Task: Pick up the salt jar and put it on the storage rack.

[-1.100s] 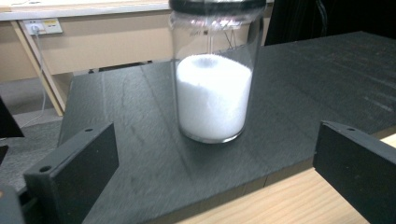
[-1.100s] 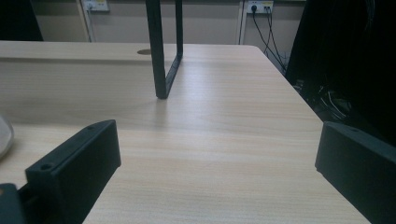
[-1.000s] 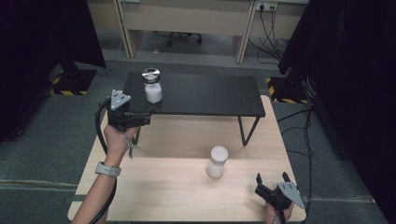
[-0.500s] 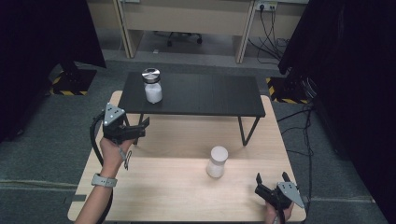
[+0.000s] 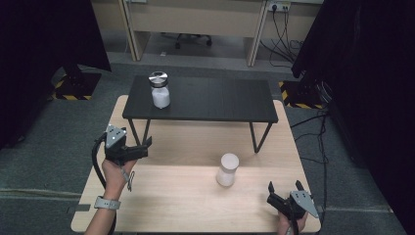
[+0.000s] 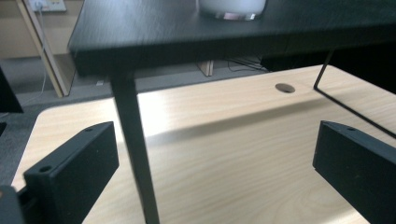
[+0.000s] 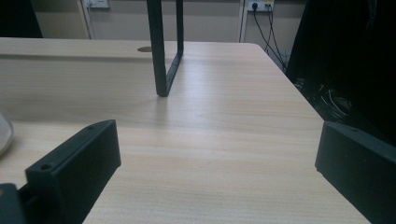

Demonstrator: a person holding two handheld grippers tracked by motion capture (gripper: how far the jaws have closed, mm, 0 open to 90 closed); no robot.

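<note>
A: High view first: where are the grippers?
B: The left gripper [image 5: 142, 146] hangs over the wooden table [image 5: 171, 196] near the black shelf's [image 5: 205, 100] left leg, jaws apart. The right gripper [image 5: 284, 187] sits at the near right corner, jaws spread too.
A: And the jars?
B: The metal-lidded jar [image 5: 160, 90] stands on the shelf; the white jar [image 5: 227, 169] stands on the table, between the grippers, held by neither.
A: Left gripper view?
B: Open jaws straddle the shelf leg [image 6: 135, 149], nothing gripped; the lidded jar's base [image 6: 232, 8] shows above.
A: Right gripper view?
B: Wide jaws over bare wood.
</note>
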